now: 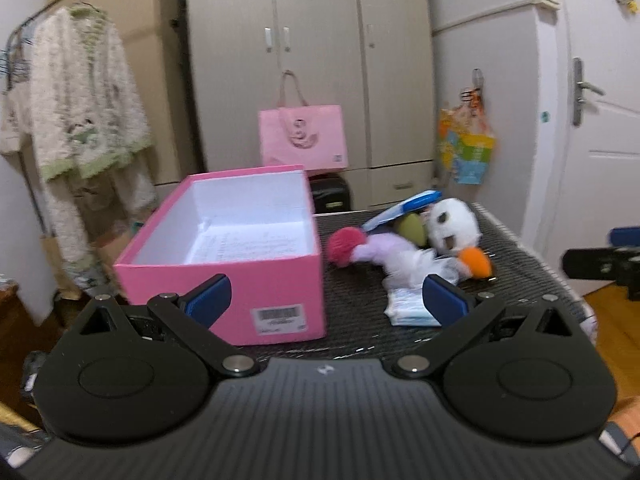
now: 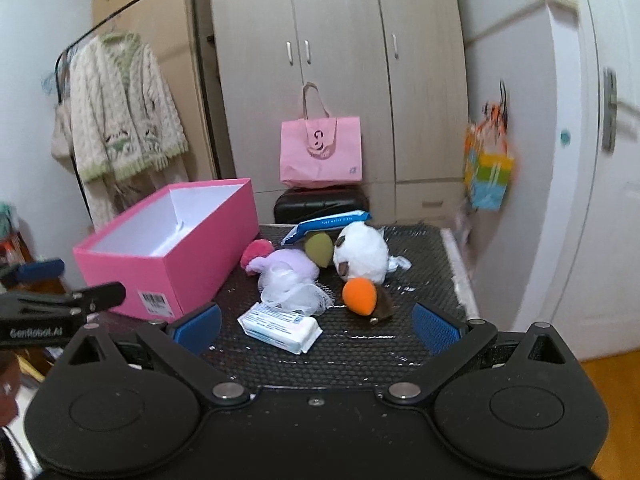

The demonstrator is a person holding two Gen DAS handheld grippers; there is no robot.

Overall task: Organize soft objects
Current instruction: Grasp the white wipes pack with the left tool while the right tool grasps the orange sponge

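Looking along my left claw [image 1: 326, 300], I see its blue pads spread wide with nothing between them, hovering at the near edge of the dark mesh tabletop [image 1: 352, 320]. The pink box [image 1: 224, 264] sits open-topped on the left part, its near end wall just beyond my left pad. To its right the soft things lie bunched: a pink pompom [image 1: 345, 245], a lilac puff [image 1: 386, 250], a white plush [image 1: 452, 224] and an orange sponge [image 1: 474, 262]. Bare mesh runs between box and pile.

Through my right claw [image 2: 316, 330], likewise spread and holding nothing, the tissue pack [image 2: 280, 326] lies nearest, between my pads. A white mesh puff [image 2: 294, 292] touches it behind. The olive sponge [image 2: 320, 249] and blue wipes packet [image 2: 326, 224] sit toward the far edge. Bare mesh stretches right of the pile to the tabletop's right rim.
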